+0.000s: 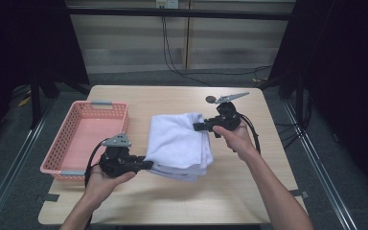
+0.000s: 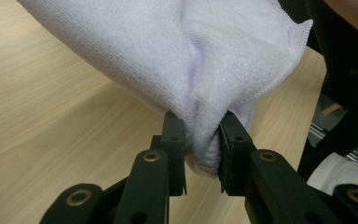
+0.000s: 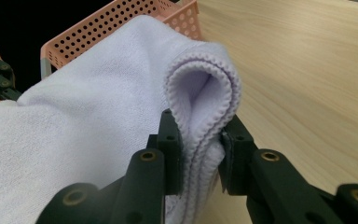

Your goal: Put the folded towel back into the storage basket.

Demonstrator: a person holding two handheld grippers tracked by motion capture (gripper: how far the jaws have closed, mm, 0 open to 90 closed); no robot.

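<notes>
A folded white towel (image 1: pixel 179 143) hangs between both hands over the middle of the wooden table (image 1: pixel 249 187). My left gripper (image 1: pixel 146 164) pinches its near left edge; in the left gripper view the towel (image 2: pixel 177 56) bunches between the pads of my left gripper (image 2: pixel 203 151). My right gripper (image 1: pixel 199 127) is shut on the far right corner; in the right gripper view the layered folded edge of the towel (image 3: pixel 74 121) is squeezed between the jaws of my right gripper (image 3: pixel 200 151).
A pink perforated basket (image 1: pixel 88 139) stands on the table's left side, close to my left hand; its rim (image 3: pixel 121 23) shows behind the towel. A small dark round object (image 1: pixel 211 99) lies near the table's far edge. Black curtains flank the table.
</notes>
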